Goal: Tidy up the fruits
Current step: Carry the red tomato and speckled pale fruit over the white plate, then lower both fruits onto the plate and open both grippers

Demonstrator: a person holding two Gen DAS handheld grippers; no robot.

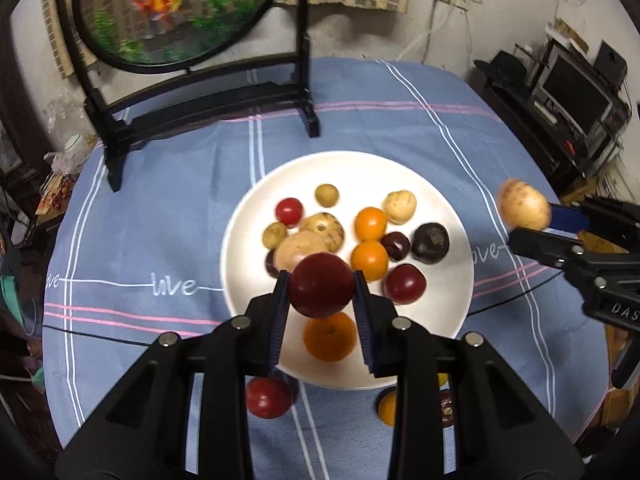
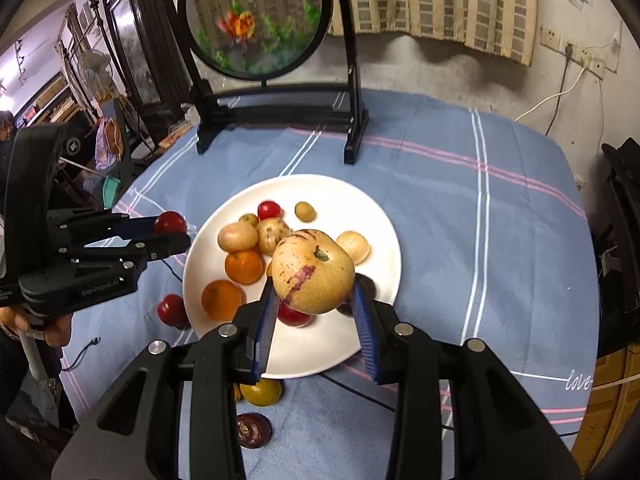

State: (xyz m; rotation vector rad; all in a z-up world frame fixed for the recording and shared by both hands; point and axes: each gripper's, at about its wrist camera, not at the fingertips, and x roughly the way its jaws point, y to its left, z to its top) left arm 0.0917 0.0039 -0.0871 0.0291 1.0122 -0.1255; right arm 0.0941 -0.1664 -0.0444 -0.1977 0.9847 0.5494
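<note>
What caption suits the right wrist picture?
Right gripper holds a yellow pear above a white plate of fruit.

Lived-in home: blue striped tablecloth (image 1: 360, 128), round decorative screen (image 2: 256, 20), curtain (image 2: 440, 0), standing fan (image 2: 94, 68).

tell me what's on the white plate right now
On the white plate lie oranges, small red fruits, dark purple ones and yellowish ones. The held red fruit covers part of the pile.

Dim indoor light, warm cast; glare on white plate (image 1: 256, 216) toward 12 o'clock; round screen (image 1: 176, 12) motion-blurred at 11 o'clock; heavy fisheye bending, black vignette at corners
</note>
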